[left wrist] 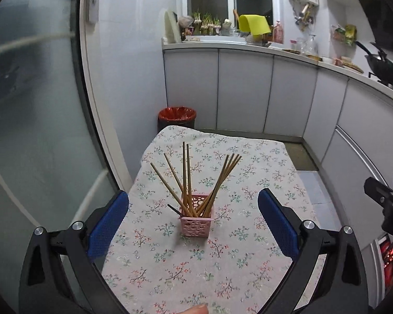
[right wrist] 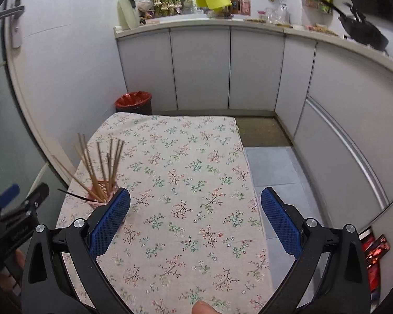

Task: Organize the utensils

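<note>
left gripper (left wrist: 194,210): jaws spread wide and empty. i hold it above the near half of the table, looking straight at the holder.
right gripper (right wrist: 195,206): also spread wide with nothing between the blue pads, over the bare middle of the tablecloth (right wrist: 191,157), to the right of the holder.
pink holder (left wrist: 196,218): a small perforated square basket standing upright on the floral cloth, near the table's centre in my left view and at the near left in the right view.
chopsticks (left wrist: 187,180): wooden ones stand in the holder, fanned out to left and right. i count about 8, but they overlap, so i am not sure.
dark utensil (left wrist: 174,209): a thin black handle pokes out low on the holder's left side. i cannot tell what it is.
cloth: i see no loose utensils lying on it in either view.
progress: i judge the sorting is finished or nearly so. at most, the splayed sticks could be tidied.
</note>
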Demonstrator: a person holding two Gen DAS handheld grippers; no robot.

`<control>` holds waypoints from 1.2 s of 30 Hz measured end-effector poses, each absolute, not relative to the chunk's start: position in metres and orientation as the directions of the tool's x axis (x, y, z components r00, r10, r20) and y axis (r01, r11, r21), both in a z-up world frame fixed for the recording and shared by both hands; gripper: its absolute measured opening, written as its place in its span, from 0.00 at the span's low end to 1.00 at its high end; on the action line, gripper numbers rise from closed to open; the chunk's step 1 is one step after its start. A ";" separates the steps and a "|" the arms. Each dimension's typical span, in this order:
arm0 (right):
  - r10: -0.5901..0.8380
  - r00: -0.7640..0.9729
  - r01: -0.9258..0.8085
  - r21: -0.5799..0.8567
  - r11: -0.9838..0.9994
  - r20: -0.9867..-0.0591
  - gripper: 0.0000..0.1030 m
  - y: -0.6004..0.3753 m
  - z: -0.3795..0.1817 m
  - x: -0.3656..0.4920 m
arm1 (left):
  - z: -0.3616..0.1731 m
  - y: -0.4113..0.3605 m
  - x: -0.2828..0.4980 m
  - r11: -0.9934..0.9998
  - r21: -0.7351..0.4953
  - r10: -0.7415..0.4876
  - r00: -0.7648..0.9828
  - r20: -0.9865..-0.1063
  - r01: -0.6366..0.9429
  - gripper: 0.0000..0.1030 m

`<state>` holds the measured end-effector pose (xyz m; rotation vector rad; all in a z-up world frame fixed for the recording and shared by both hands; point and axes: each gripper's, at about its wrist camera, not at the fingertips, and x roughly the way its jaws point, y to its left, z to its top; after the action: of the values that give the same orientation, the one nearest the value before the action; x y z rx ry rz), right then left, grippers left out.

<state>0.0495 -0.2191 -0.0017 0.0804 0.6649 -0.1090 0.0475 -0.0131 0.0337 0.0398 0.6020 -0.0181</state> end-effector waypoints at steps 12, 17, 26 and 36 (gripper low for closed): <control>-0.135 0.846 0.174 0.027 0.984 -0.516 0.93 -0.225 0.048 -0.029 | 0.059 -0.022 -0.003 0.998 0.009 -0.048 0.861 -0.507 0.060 0.93; -0.112 0.855 0.142 0.021 0.990 -0.506 0.93 -0.214 0.049 -0.031 | 0.056 -0.024 -0.005 0.998 0.015 -0.048 0.863 -0.503 0.064 0.93; -0.104 0.857 0.122 0.003 0.993 -0.505 0.93 -0.203 0.048 -0.033 | 0.053 -0.024 -0.008 0.998 0.018 -0.047 0.863 -0.503 0.065 0.93; -0.104 0.857 0.122 0.003 0.993 -0.505 0.93 -0.202 0.048 -0.033 | 0.052 -0.025 -0.011 0.998 0.022 -0.043 0.867 -0.496 0.062 0.93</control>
<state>-0.0331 -0.2019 0.0482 0.0348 0.5280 -0.1187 -0.0110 -0.0251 0.0519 0.0374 0.5184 -0.0548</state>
